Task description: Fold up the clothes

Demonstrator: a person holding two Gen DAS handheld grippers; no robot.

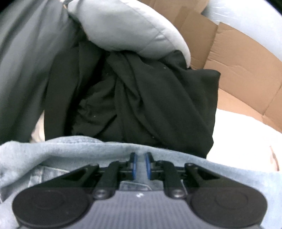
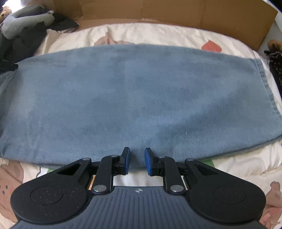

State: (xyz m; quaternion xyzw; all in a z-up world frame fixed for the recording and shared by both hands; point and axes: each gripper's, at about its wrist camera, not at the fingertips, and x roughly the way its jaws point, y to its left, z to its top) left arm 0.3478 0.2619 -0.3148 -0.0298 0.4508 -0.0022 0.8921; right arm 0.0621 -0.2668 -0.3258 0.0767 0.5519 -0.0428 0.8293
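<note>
Left wrist view: nearest the lens, the left gripper (image 1: 140,163) is clenched on a fold of the blue jeans (image 1: 52,151), denim pinched between its blue pads (image 1: 147,164); the cloth bunches around the fingers and spreads across the bottom of the picture. Beyond it lies a crumpled black garment (image 1: 149,98), with a pale grey garment (image 1: 126,30) draped over its far side and a darker grey one (image 1: 21,70) at the left. Farthest off, brown cardboard (image 1: 238,70) stands along the bed's far edge.

Right wrist view: the right gripper (image 2: 137,159) sits at the near edge of the same jeans (image 2: 132,91), its jaws part-way closed with the near hem of the denim between them; whether the pads truly press on it I cannot tell. The jeans lie flat and long across the middle of the patterned bedsheet (image 2: 229,163), hem toward the right edge. At the far left corner sits the pile of dark clothes (image 2: 26,38), and the cardboard wall (image 2: 176,12) runs along the far edge.
</note>
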